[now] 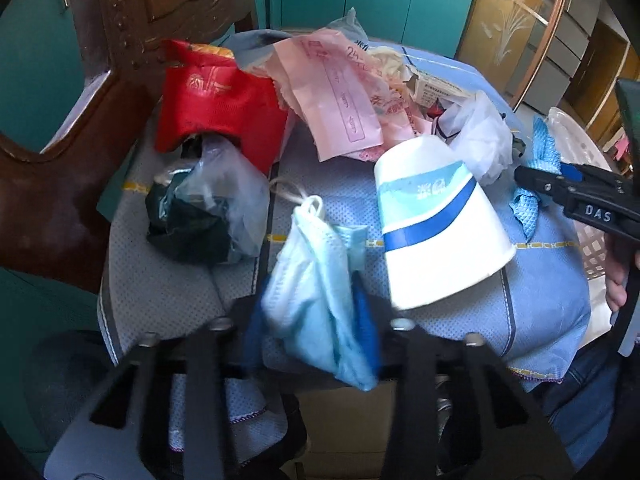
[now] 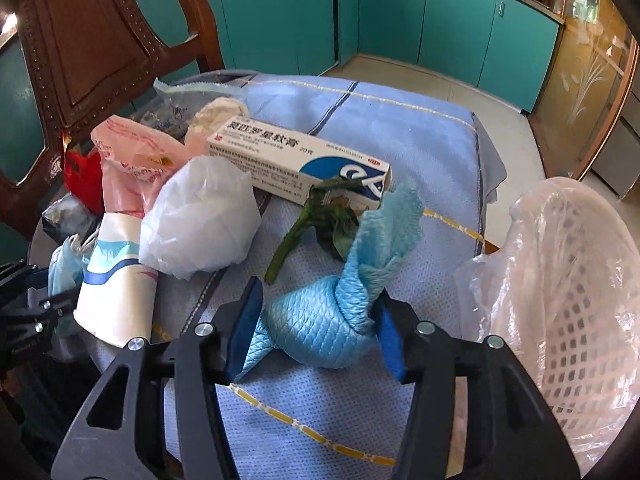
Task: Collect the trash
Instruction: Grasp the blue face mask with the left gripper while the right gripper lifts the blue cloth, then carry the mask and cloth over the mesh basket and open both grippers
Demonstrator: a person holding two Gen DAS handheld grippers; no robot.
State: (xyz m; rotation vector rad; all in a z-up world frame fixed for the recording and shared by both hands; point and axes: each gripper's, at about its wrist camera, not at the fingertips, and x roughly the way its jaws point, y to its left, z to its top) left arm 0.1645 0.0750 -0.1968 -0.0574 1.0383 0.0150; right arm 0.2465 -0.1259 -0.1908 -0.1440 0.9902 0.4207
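Observation:
My left gripper (image 1: 310,320) is shut on a crumpled light-blue face mask (image 1: 316,300), held over the blue cloth-covered seat (image 1: 540,300). My right gripper (image 2: 316,332) is shut on a knotted blue cloth rag (image 2: 340,316); it also shows in the left wrist view (image 1: 538,176). A white paper cup (image 1: 436,228) with blue stripes lies on its side beside the mask and shows in the right wrist view (image 2: 116,280) too. A white basket lined with a clear bag (image 2: 568,288) stands at the right.
On the seat lie a red pouch (image 1: 216,108), a pink plastic bag (image 1: 340,100), a clear bag with dark contents (image 1: 204,208), a white crumpled bag (image 2: 200,216), an ointment box (image 2: 296,160) and a wilted green stem (image 2: 312,224). A wooden chair back (image 2: 80,48) rises at the left.

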